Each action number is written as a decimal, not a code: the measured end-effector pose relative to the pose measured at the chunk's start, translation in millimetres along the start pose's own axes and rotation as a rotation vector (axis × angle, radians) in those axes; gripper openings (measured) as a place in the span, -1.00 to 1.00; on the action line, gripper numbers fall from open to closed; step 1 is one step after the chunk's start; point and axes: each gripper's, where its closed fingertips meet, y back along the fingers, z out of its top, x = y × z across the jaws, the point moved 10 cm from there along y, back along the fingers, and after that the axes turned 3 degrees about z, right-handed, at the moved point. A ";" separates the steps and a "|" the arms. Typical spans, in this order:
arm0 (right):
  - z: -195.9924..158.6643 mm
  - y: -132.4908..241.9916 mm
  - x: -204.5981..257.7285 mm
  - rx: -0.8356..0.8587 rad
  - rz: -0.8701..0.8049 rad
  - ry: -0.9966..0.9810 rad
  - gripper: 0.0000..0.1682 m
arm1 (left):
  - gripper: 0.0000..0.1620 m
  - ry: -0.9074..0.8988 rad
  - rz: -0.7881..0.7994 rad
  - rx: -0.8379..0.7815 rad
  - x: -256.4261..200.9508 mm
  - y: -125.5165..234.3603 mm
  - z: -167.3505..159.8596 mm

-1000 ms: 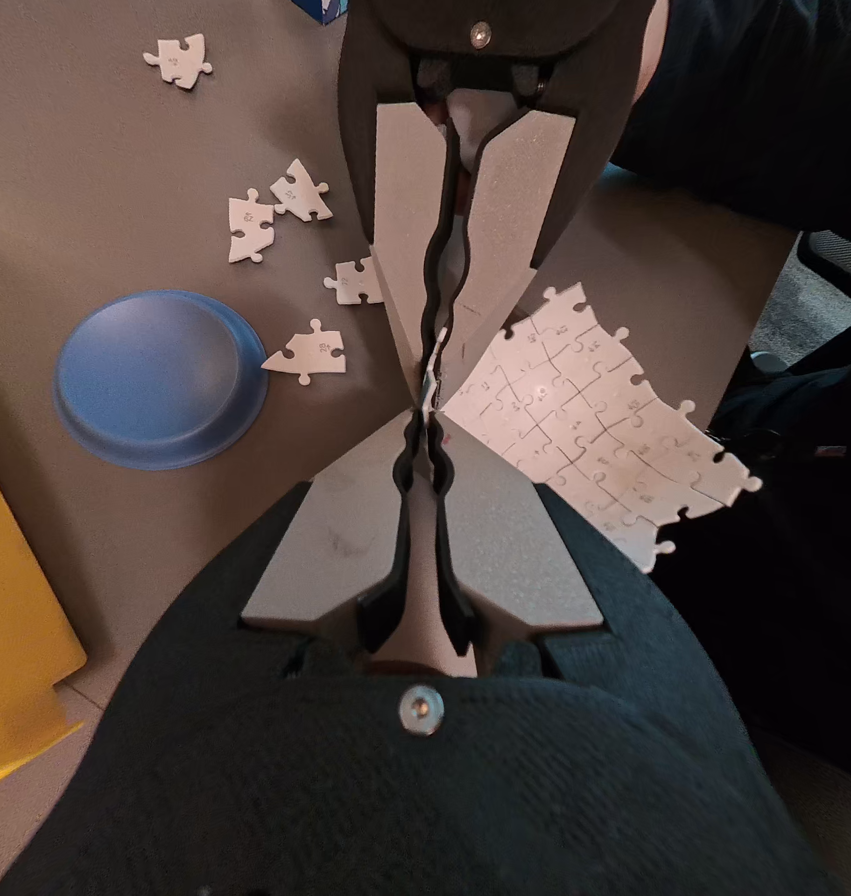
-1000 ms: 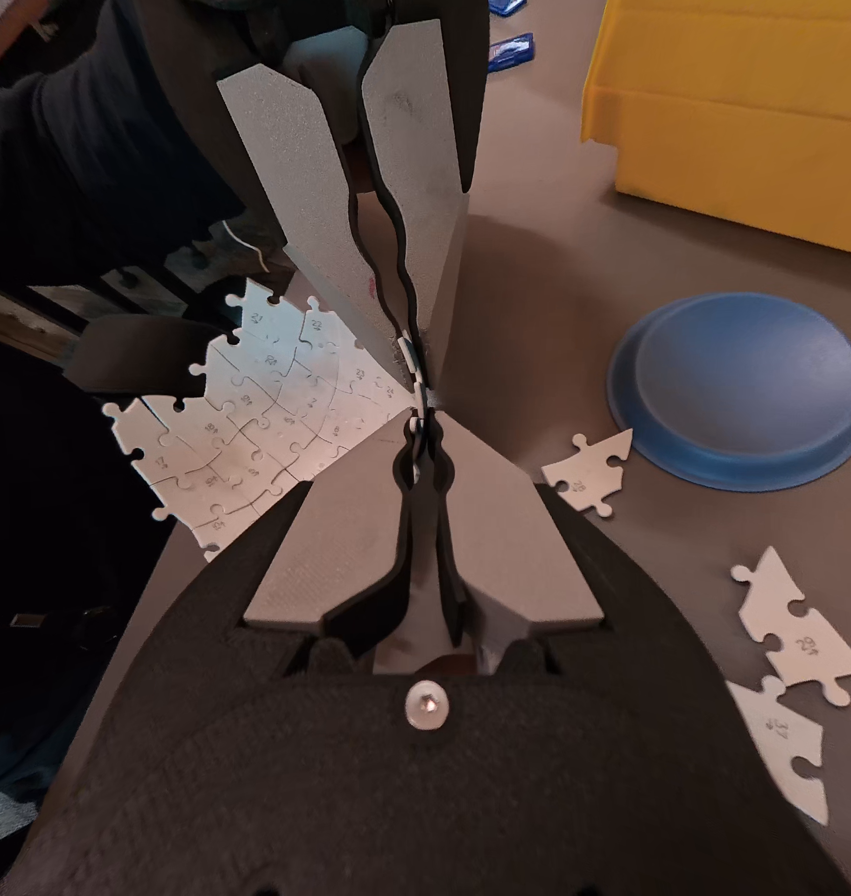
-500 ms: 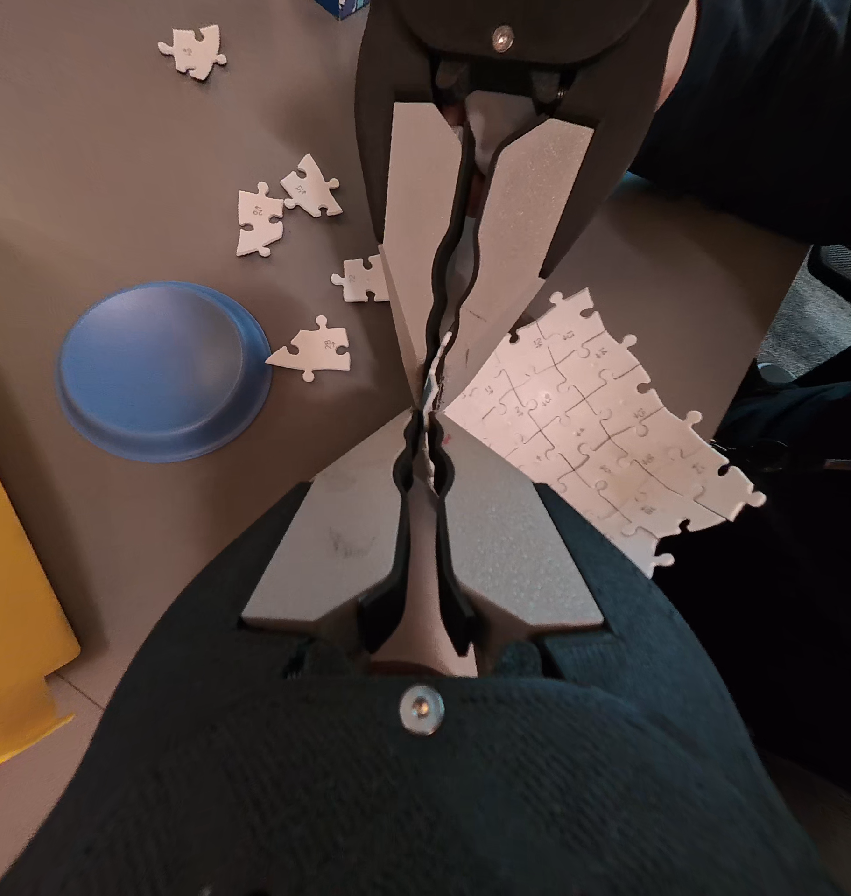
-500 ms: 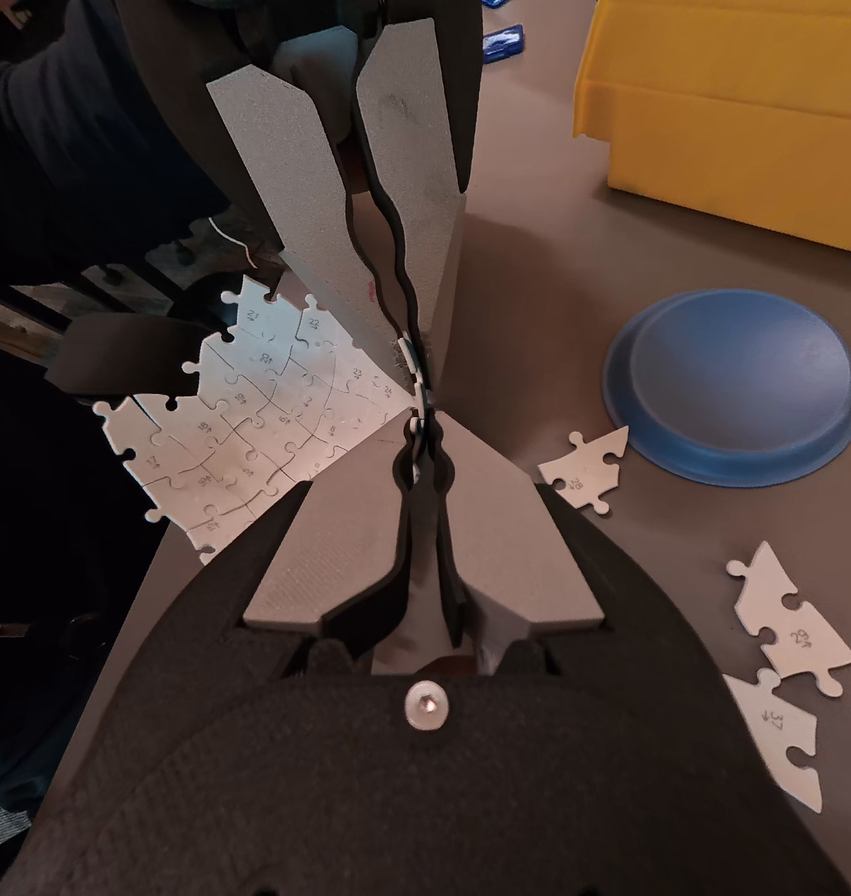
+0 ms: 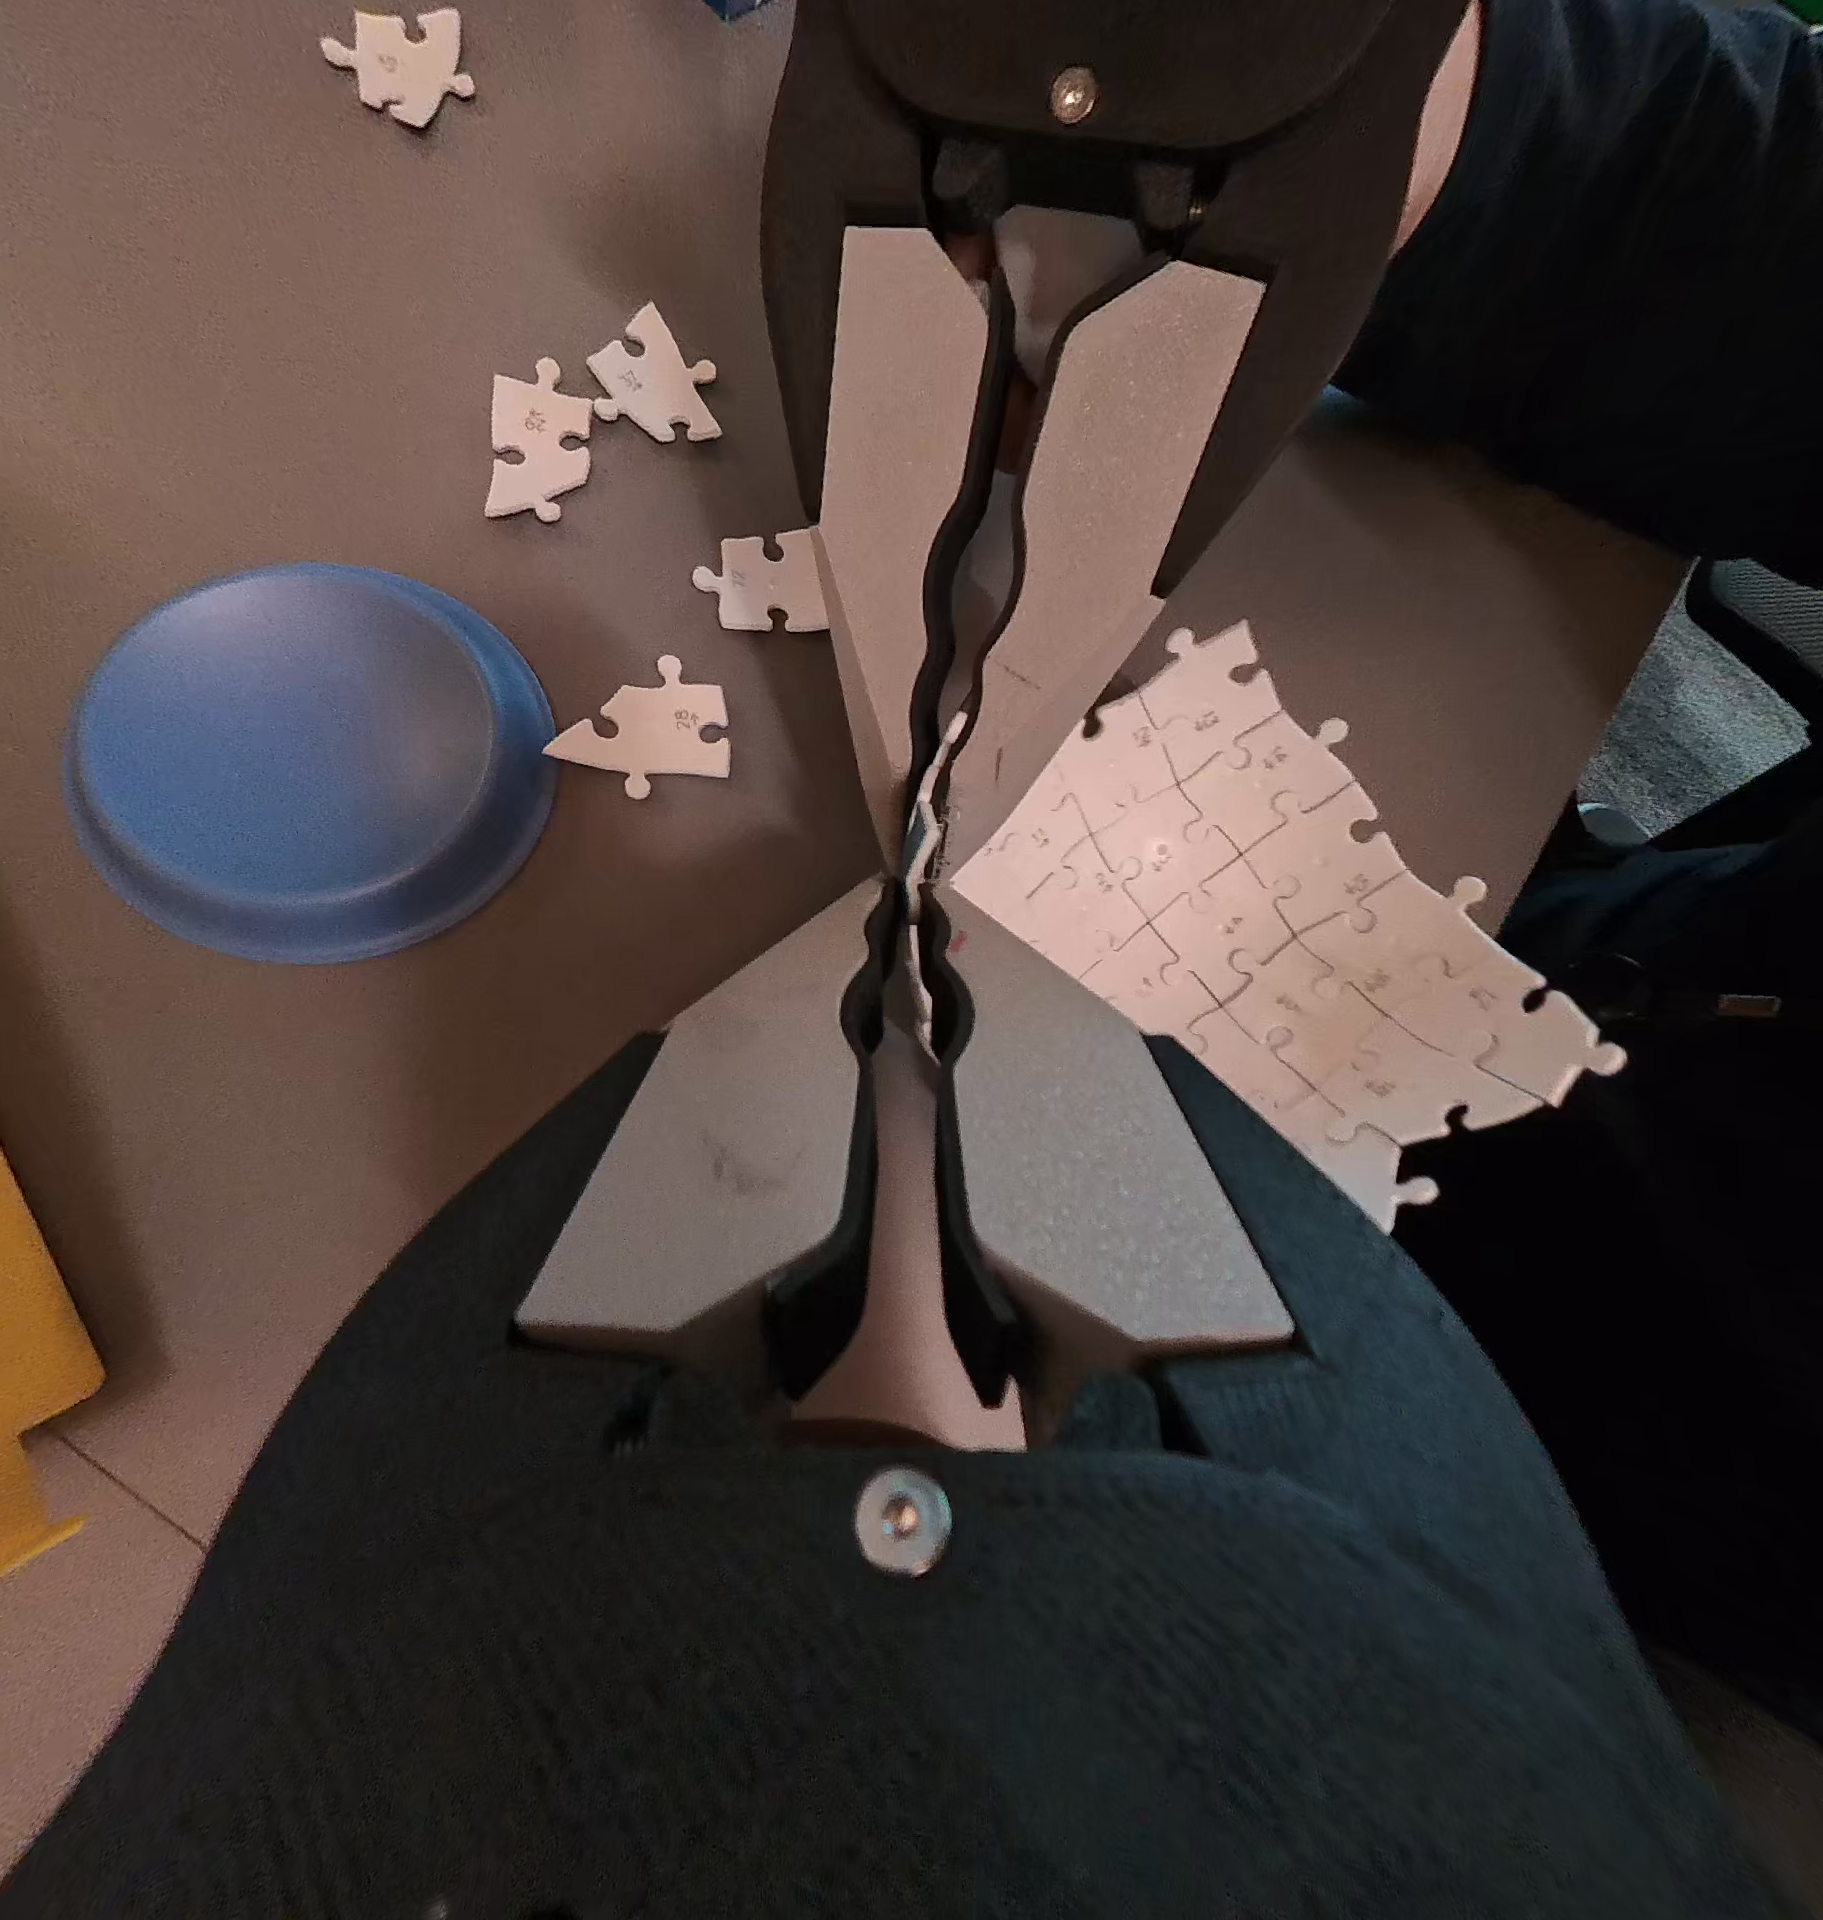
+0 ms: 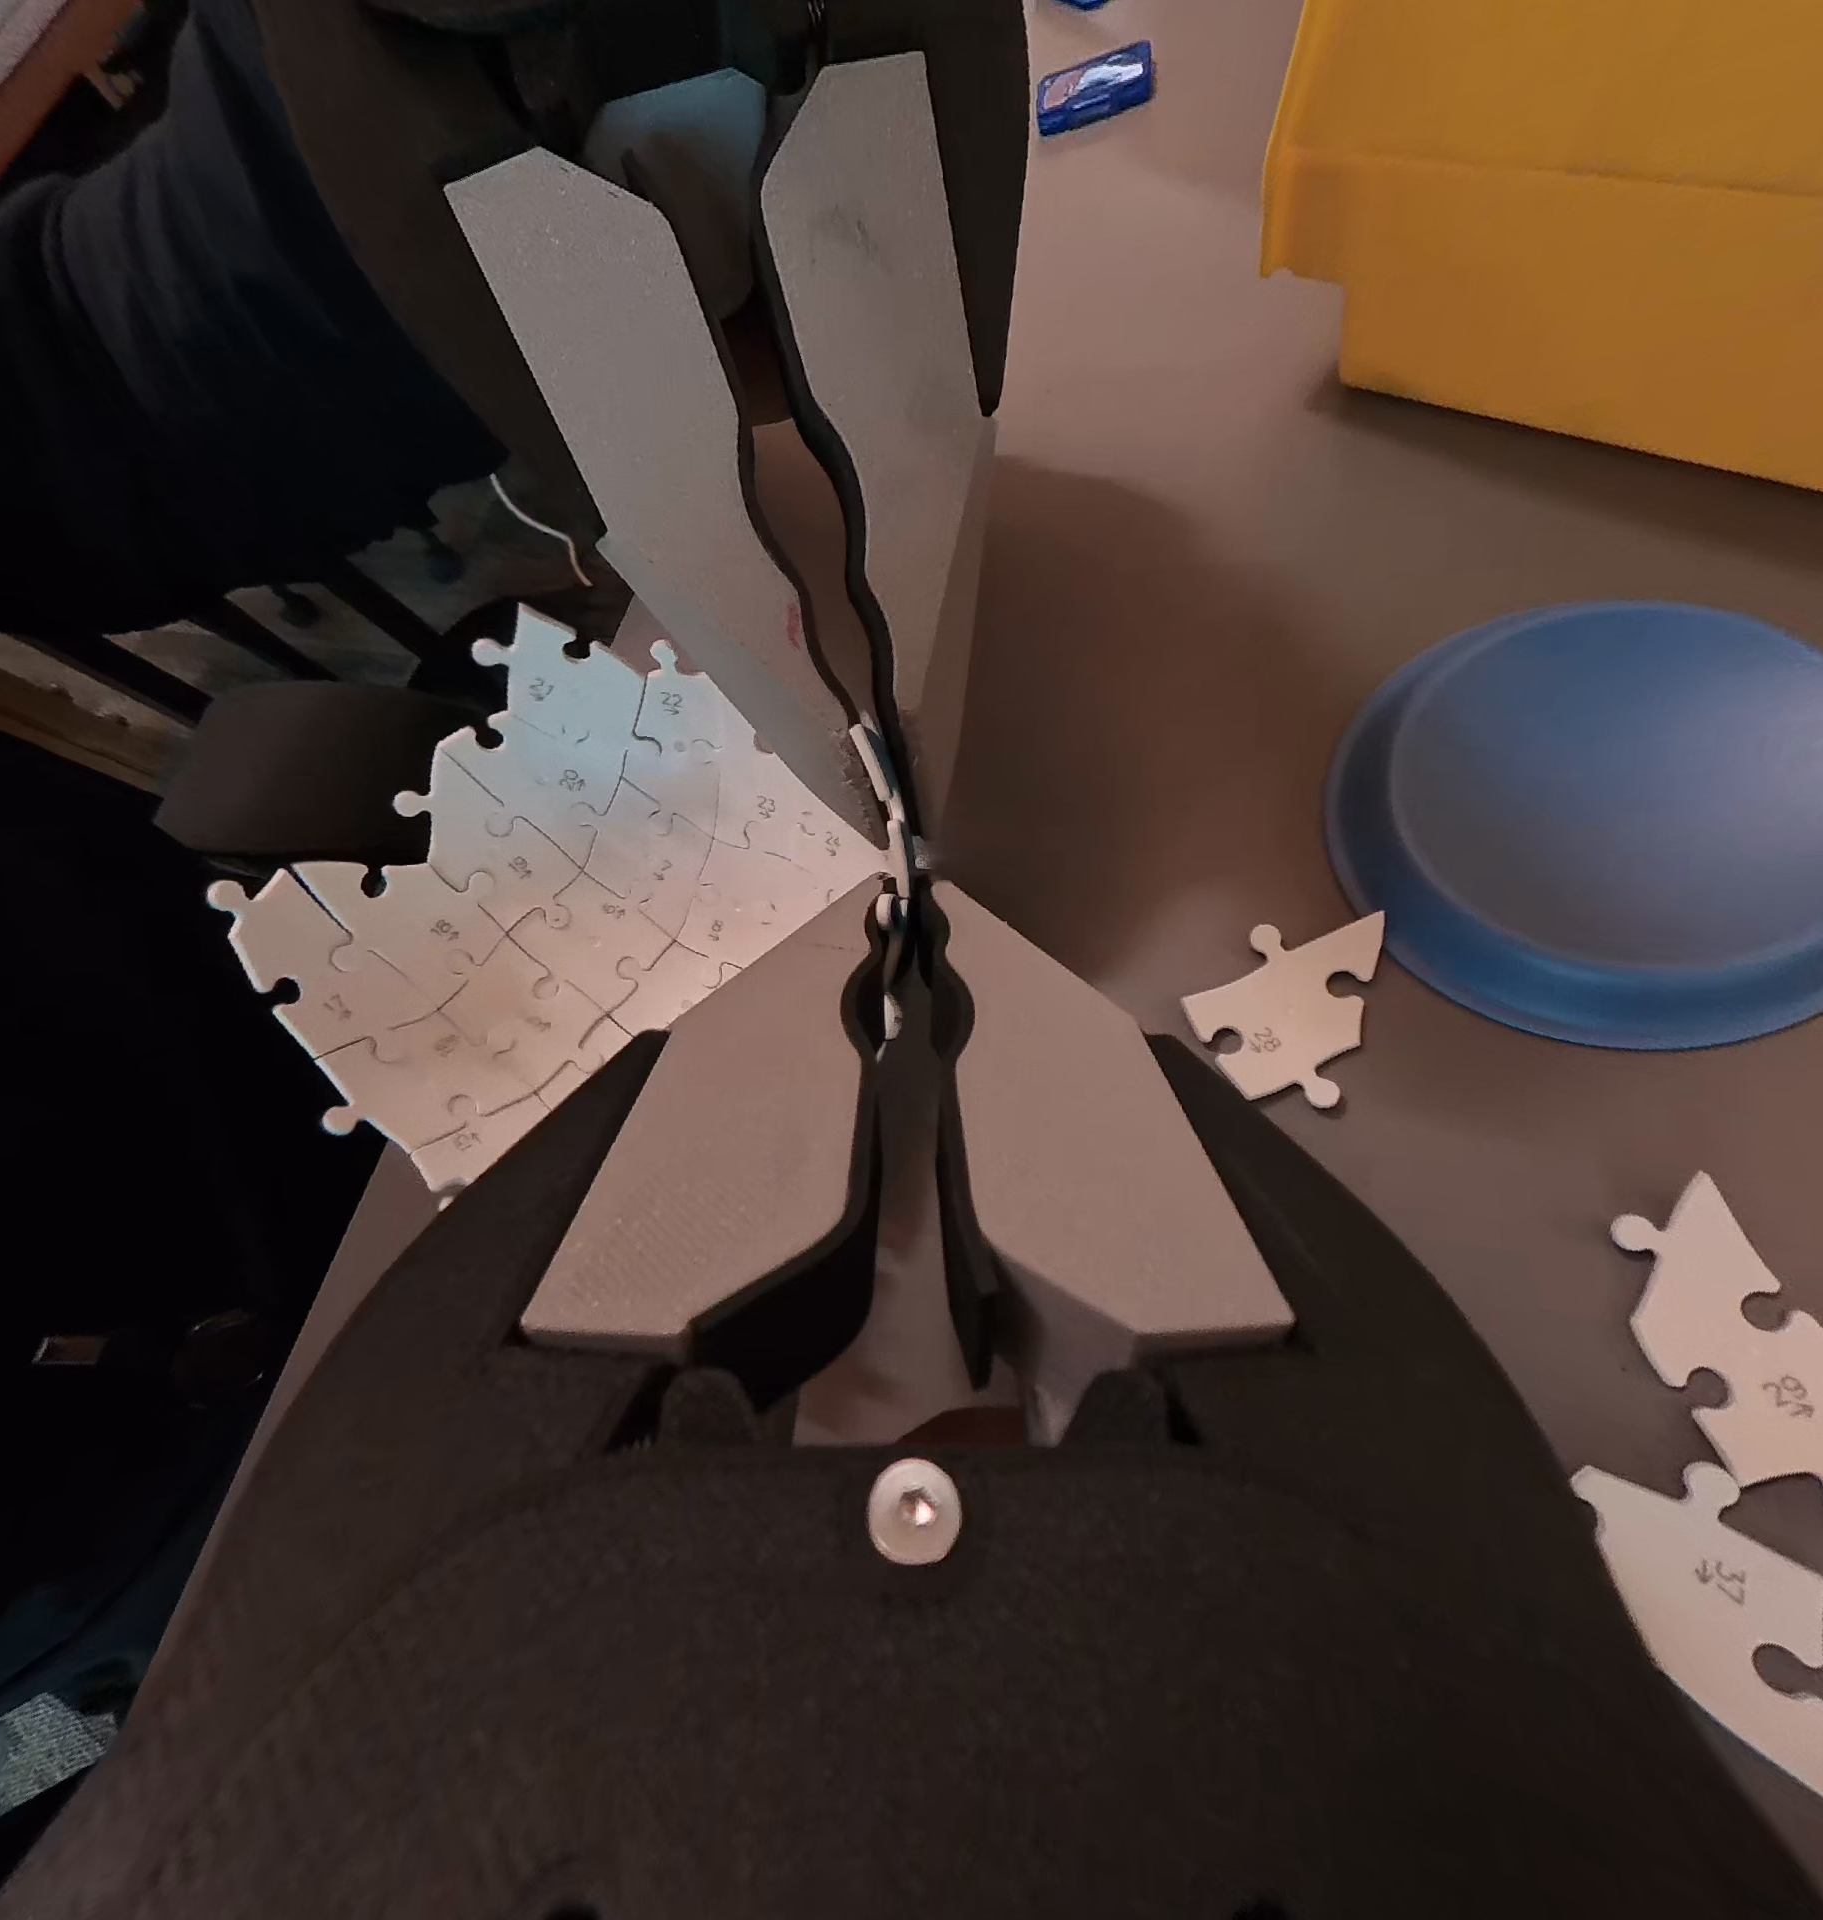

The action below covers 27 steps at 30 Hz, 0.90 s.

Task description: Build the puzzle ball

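Note:
A curved white sheet of joined puzzle pieces (image 5: 1250, 894) is held in the air over the table's corner; it also shows in the right wrist view (image 6: 533, 894). My left gripper (image 5: 912, 904) is shut on the sheet's near edge. My right gripper (image 5: 933, 805) comes in from the opposite side, tip to tip with the left, and is shut on the same edge. In the right wrist view the right gripper (image 6: 902, 914) is at the bottom and the left gripper (image 6: 881, 790) is at the top. A loose white piece (image 5: 658, 743) lies beside a blue dome (image 5: 304, 758).
Several more loose pieces (image 5: 538, 447) lie on the grey table (image 5: 211, 312), two of them near the right gripper (image 6: 1759, 1340). The blue dome (image 6: 1613, 821) lies flat side down. A yellow bin (image 6: 1572, 208) stands behind it. A person's dark sleeve (image 5: 1613, 260) is at the upper right. The grippers are tip to tip, or close to it. From either gripper's tips it is about 12 centimetres to the blue dome (image 5: 304, 758). The right camera catches it too, in the right wrist view (image 6: 1598, 750).
Both grippers stay shut on the sheet, tip to tip. The pair has drifted only slightly over the table; the sheet has tilted a little.

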 end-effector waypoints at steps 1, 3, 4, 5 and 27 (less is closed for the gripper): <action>0.0 0.2 0.2 0.003 0.000 0.001 -1.00 | -0.97 0.000 0.007 0.002 -0.3 -0.1 0.2; 0.3 0.3 1.2 0.013 -0.007 0.006 -1.00 | -0.99 -0.008 0.012 0.010 -1.5 -0.4 0.3; 0.6 0.2 1.7 0.017 -0.011 0.008 -1.00 | -0.99 -0.009 0.015 0.013 -1.9 -0.6 0.4; 0.9 0.2 2.3 0.020 -0.012 0.006 -1.00 | -0.99 -0.011 0.016 0.015 -2.5 -0.5 0.4; -0.6 22.2 7.9 0.089 -0.040 -0.009 -0.82 | -0.95 0.056 0.142 -0.024 -17.2 17.5 -15.1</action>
